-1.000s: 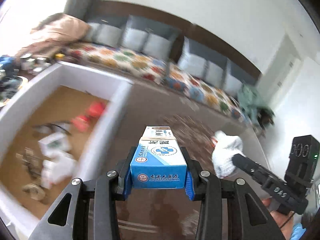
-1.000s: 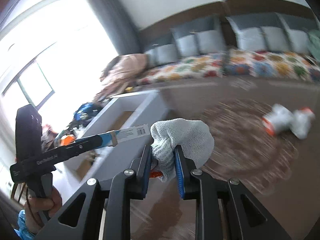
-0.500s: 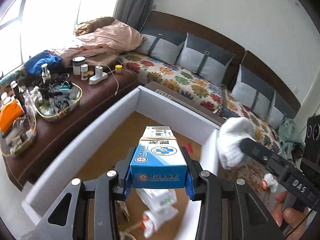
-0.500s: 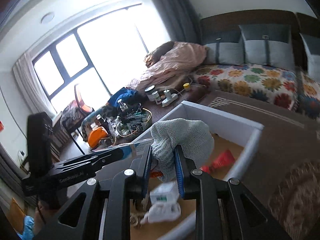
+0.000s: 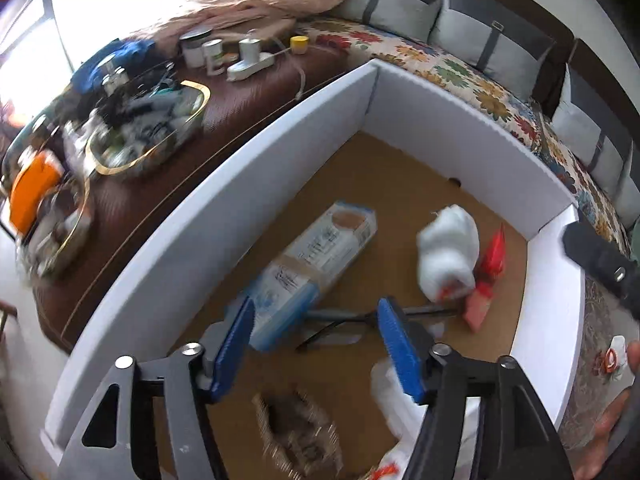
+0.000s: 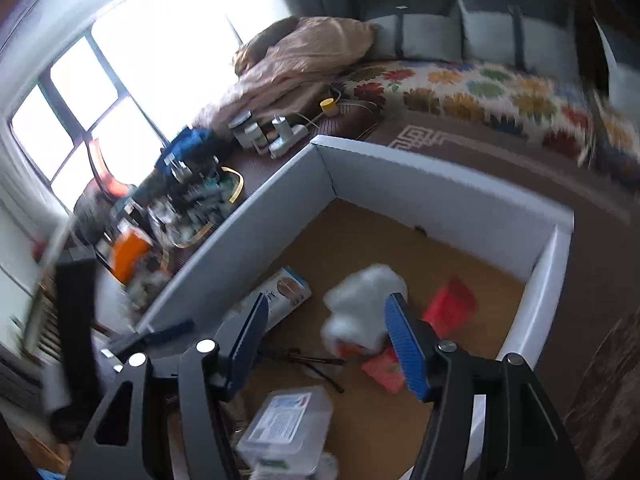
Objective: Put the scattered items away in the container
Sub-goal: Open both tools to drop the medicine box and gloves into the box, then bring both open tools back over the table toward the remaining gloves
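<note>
Left view. Looking down into the white container [image 5: 256, 184] with its brown floor. Left gripper [image 5: 316, 312] wide open, with nothing between the blue pads. Just past the jaws, down on the floor, a blue and white carton [image 5: 316, 260], flat on its side, long way slanting from near-left to far-right. To the right of it a white cloth bundle [image 5: 448, 252], touching some red packets [image 5: 494, 252]. Under the jaws, black glasses [image 5: 340, 320]. Out on the rug at the right edge, maybe a small white bottle [image 5: 614, 354], too blurry to be sure. Right gripper [image 5: 600, 260] up above the right wall.

Right view. Right gripper [image 6: 326, 308] open wide too, and empty. White cloth bundle [image 6: 364, 300] lying right in front of these jaws, so closer to this side. Carton [image 6: 280, 292] further left, by the wall, closer to the left side. Red packets [image 6: 452, 304] to the right, glasses [image 6: 316, 360] below, a clear plastic box [image 6: 288, 424] nearest. All inside the container [image 6: 440, 196]. High walls all round, so only from above to get in or out.
</note>
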